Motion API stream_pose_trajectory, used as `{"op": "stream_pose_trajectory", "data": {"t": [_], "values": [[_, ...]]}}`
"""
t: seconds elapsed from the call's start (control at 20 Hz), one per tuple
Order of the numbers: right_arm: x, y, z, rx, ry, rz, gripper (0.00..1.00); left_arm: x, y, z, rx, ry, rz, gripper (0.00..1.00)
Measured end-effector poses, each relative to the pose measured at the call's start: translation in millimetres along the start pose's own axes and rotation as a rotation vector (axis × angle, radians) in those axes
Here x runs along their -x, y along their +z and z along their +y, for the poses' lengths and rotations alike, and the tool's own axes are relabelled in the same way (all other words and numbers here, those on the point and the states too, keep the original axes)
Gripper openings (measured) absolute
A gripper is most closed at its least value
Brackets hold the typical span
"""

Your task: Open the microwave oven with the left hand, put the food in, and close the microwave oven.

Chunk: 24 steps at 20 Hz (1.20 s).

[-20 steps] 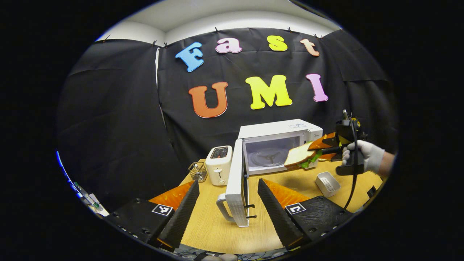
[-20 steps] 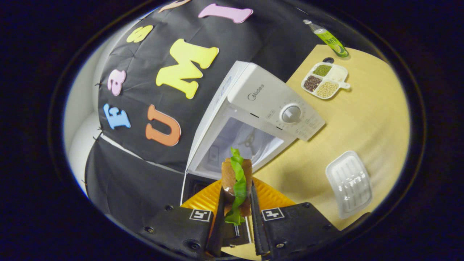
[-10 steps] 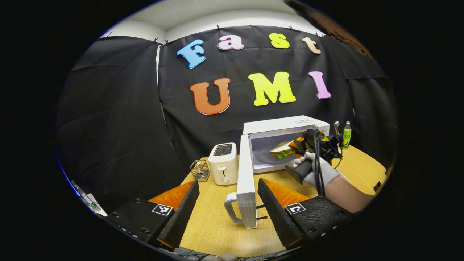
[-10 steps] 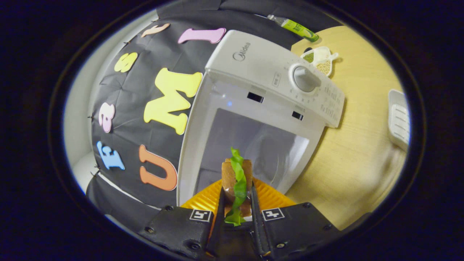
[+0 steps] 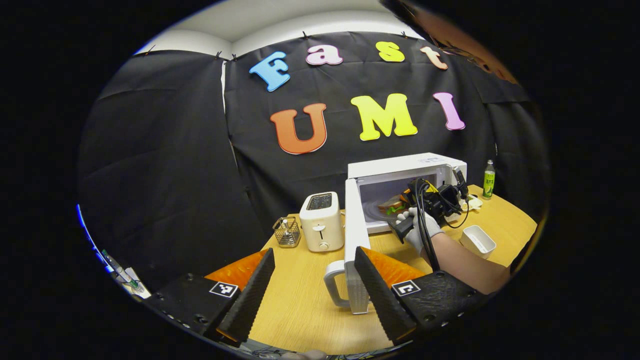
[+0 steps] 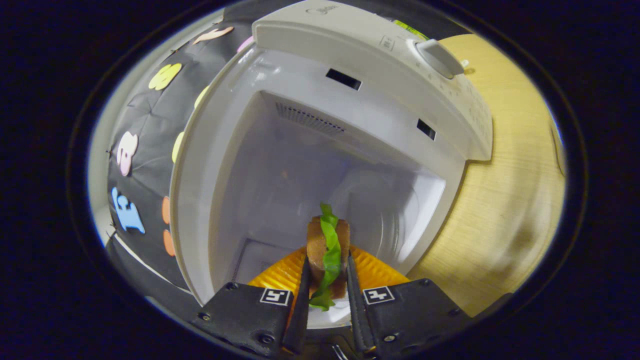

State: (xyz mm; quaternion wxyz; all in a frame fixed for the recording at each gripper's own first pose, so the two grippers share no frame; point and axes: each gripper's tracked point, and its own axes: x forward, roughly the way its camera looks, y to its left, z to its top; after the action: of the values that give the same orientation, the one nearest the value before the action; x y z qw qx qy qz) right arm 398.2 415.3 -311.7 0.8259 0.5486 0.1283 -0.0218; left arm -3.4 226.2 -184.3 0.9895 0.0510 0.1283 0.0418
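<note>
While the right gripper [image 6: 325, 300] clamps the sandwich [image 6: 327, 250] on edge at lower centre, its long axis points straight into the open microwave [image 6: 350, 125] cavity ahead. The left gripper [image 5: 312, 285] hangs open beside the door [image 5: 356, 250]. A second ago the sandwich was outside the opening.

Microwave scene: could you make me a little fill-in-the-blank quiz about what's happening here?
1. The microwave door stands ____.
2. The right gripper is shut on a ____.
3. The appliance just left of the door is a ____.
4. The left gripper holds ____.

Missing words: open; sandwich; toaster; nothing.
</note>
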Motion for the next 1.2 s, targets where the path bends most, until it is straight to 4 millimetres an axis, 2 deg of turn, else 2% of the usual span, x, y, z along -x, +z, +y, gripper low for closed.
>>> {"op": "stream_pose_trajectory", "data": {"t": [0.05, 0.1, 0.15, 0.2, 0.25, 0.35, 0.4, 0.45, 0.5, 0.55, 0.6, 0.7, 0.75, 0.8, 0.85, 0.95, 1.05, 1.1, 1.15, 1.2], "values": [[-0.5, 1.3, -2.1, 0.033, -0.013, -0.012, 0.41, 0.9, 1.9, -1.2, 0.006, 0.000, -0.001, 0.97], [0.9, 3.9, -6.4, 0.076, -0.026, -0.016, 0.35, 0.5, 2.6, -1.8, 0.004, -0.003, 0.002, 0.96], [3.1, 5.1, -9.1, 0.128, -0.038, -0.016, 0.34, 0.7, 1.3, -1.7, -0.001, -0.003, 0.002, 0.96], [6.4, 7.4, -11.6, 0.175, -0.050, -0.018, 0.39, 1.9, 2.0, -1.5, -0.006, -0.002, 0.001, 0.96], [7.8, 12.2, -10.2, 0.227, -0.043, -0.040, 0.54, 1.8, 2.0, -2.1, -0.005, -0.004, 0.001, 0.96], [12.8, 16.6, -13.9, 0.356, -0.068, -0.049, 0.59, 1.8, 2.2, -2.4, -0.002, -0.007, 0.003, 0.96], [12.9, 16.4, -14.4, 0.421, -0.066, -0.052, 0.54, 1.9, 2.7, -3.2, -0.001, -0.007, 0.002, 0.96], [14.0, 15.8, -16.0, 0.477, -0.073, -0.044, 0.60, 1.8, 2.7, -2.5, 0.001, -0.004, 0.001, 0.97], [16.3, 18.0, -20.1, 0.521, -0.085, -0.039, 0.75, 1.3, 1.9, -3.2, 0.005, -0.002, -0.001, 0.97], [19.9, 19.8, -22.6, 0.548, -0.090, -0.045, 0.82, 2.0, 1.3, -4.1, 0.006, -0.001, -0.003, 0.96], [22.2, 23.7, -23.3, 0.560, -0.091, -0.050, 0.96, 1.9, 1.3, -4.4, 0.008, 0.000, -0.002, 0.96], [31.4, 33.5, -22.4, 0.639, -0.097, -0.072, 1.00, 2.2, 1.6, -5.9, 0.007, -0.001, -0.004, 0.97], [36.0, 36.5, -19.7, 0.672, -0.086, -0.076, 0.89, 2.5, 1.5, -7.0, 0.005, -0.001, -0.008, 0.97], [41.9, 35.7, -16.1, 0.699, -0.070, -0.068, 1.00, 3.8, 1.7, -8.1, 0.006, -0.003, -0.010, 0.96], [47.6, 35.0, -13.3, 0.716, -0.054, -0.059, 0.90, 4.4, 0.6, -9.2, 0.007, -0.003, -0.007, 0.96], [63.4, 39.7, -8.7, 0.761, -0.030, -0.043, 0.91, 5.8, 0.2, -11.4, 0.010, -0.009, -0.010, 0.97], [85.2, 52.6, -1.8, 0.796, -0.017, -0.043, 0.91, 6.1, -1.1, -11.6, 0.016, -0.018, -0.008, 0.96], [96.8, 62.7, 1.9, 0.823, -0.008, -0.046, 1.00, 7.2, -2.2, -11.7, 0.024, -0.023, -0.004, 0.97], [110.8, 73.5, 8.4, 0.840, 0.006, -0.046, 0.91, 8.9, -2.9, -11.3, 0.027, -0.026, 0.000, 0.97], [125.4, 87.5, 17.0, 0.865, 0.024, -0.054, 1.00, 11.3, -2.9, -10.2, 0.029, -0.024, 0.000, 0.97]]}}
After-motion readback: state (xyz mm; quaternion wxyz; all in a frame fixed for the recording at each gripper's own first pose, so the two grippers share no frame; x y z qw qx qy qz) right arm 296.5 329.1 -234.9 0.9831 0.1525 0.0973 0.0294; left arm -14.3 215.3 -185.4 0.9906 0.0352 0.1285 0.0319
